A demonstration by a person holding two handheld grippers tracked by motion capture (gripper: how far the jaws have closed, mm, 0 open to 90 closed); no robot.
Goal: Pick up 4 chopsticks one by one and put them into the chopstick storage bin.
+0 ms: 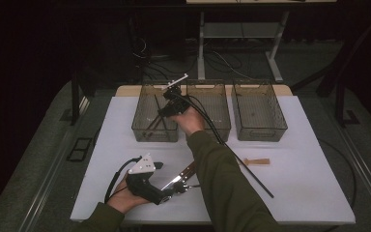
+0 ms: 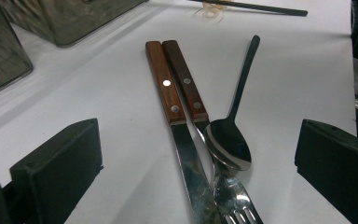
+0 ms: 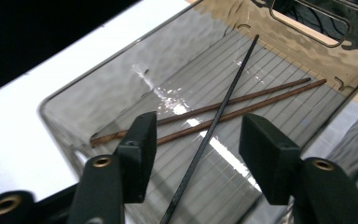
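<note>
My right gripper [image 1: 166, 112] hangs open over the left smoky bin [image 1: 147, 130]. In the right gripper view a black chopstick [image 3: 223, 107] lies in the gap between the jaws of that gripper [image 3: 198, 126], untouched, across two brown chopsticks [image 3: 270, 101] on the bin floor [image 3: 121, 88]. My left gripper [image 1: 174, 189] rests open near the table's front edge. Between its wide jaws [image 2: 198, 140] lie a wooden-handled knife [image 2: 168, 88], a wooden-handled fork [image 2: 189, 88] and a black-handled spoon [image 2: 228, 144], side by side.
Two more smoky bins stand at the back, middle [image 1: 212, 126] and right [image 1: 260, 130]. A black chopstick [image 1: 253, 174] and a small wooden piece [image 1: 257, 161] lie on the white table [image 1: 299, 183] right of the forearm. Cables trail from both grippers.
</note>
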